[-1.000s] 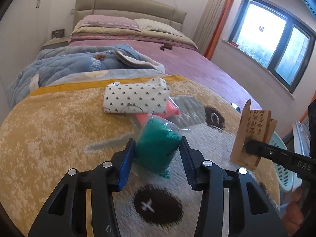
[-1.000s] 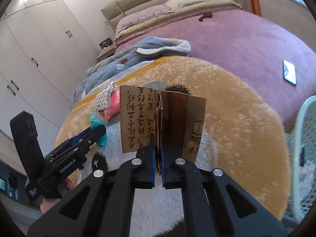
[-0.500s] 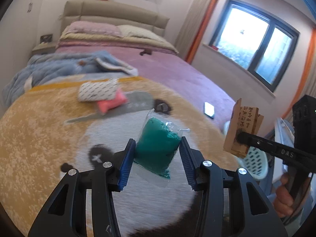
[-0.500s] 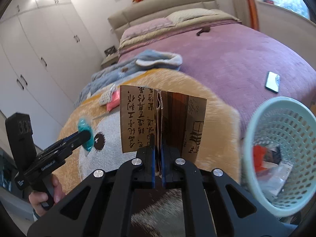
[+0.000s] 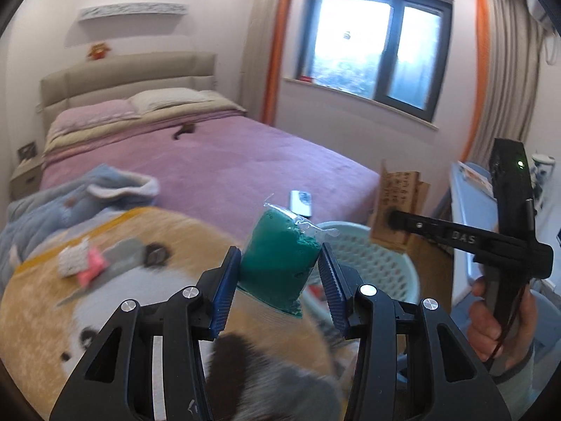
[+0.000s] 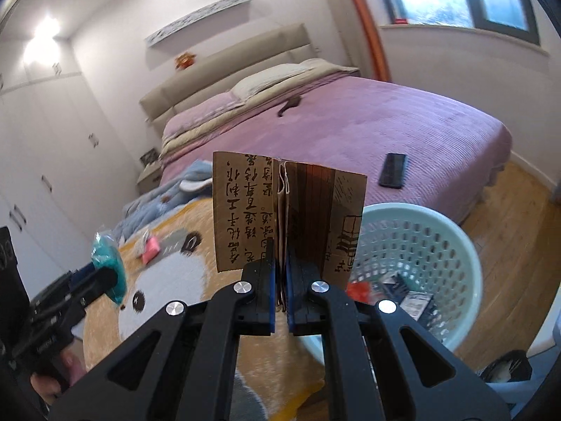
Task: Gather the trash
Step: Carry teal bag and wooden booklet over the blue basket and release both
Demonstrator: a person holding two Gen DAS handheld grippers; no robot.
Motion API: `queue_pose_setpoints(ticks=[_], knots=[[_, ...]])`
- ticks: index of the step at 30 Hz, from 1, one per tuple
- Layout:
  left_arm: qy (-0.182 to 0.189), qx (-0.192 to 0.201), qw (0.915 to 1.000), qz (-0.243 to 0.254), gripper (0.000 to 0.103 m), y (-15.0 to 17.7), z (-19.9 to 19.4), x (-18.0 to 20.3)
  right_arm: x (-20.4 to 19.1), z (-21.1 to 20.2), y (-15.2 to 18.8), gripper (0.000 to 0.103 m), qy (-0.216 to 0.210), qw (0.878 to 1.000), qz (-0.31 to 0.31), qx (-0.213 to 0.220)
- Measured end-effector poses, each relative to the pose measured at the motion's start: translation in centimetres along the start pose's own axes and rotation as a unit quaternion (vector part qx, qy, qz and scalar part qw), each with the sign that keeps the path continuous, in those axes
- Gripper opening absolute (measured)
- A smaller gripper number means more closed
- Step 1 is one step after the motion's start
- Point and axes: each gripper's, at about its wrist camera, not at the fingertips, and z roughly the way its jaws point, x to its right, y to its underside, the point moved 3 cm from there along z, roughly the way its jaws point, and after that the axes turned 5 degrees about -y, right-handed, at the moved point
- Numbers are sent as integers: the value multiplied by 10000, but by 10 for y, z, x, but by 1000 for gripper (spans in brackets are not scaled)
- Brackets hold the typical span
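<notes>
My left gripper [image 5: 280, 263] is shut on a green packet in clear plastic [image 5: 278, 263], held in the air above the bed's foot; the packet also shows in the right wrist view [image 6: 108, 266]. My right gripper [image 6: 279, 266] is shut on a folded brown paper bag with black writing [image 6: 285, 214], held upright; the bag also shows in the left wrist view [image 5: 399, 203]. A pale green perforated basket [image 6: 438, 245] stands on the floor just right of and below the bag, with several pieces of trash in it. In the left wrist view the basket [image 5: 378, 263] lies behind the packet.
A bed with a purple cover [image 5: 245, 161] and a yellow panda blanket [image 6: 168, 280] fills the room. A spotted white item and a pink item [image 5: 79, 263] lie on the blanket. A dark phone [image 6: 392, 170] lies near the bed's edge. A wooden floor [image 6: 519, 217] is at right.
Both grippers have swung right, away from the blanket and toward the basket, with their loads still held. The basket now sits closer below the paper bag and the packet.
</notes>
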Motion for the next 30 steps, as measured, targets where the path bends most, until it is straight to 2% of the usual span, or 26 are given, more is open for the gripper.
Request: queue_pose_setpoints(ticks=[4,12,18,24,25,28,30], knots=[[265,-201,9994,-59,44,-1,39,31,41,-1,-5,3,351,9987,352,92],[490,-714,9954,-415,44,27,120,48,110,24,13,3,699,9917,1071,-151],[501,-896,9936,-468,44,46,146,55,135,42,25,3,866,9870,1320,-298],[479,-927,9930,-551,45,55,157,60,133,52,28,4,1004,9866,1238,-356],[465,-936,9929,-564,46,56,159,61,132,53,29,4,1006,9865,1234,-377],[448,-1022,9919,-610,65,63,166,60,131,58,30,8,1093,9854,1220,-471],[501,-1107,9909,-573,70,66,168,61,131,63,32,18,1122,9847,1210,-559]])
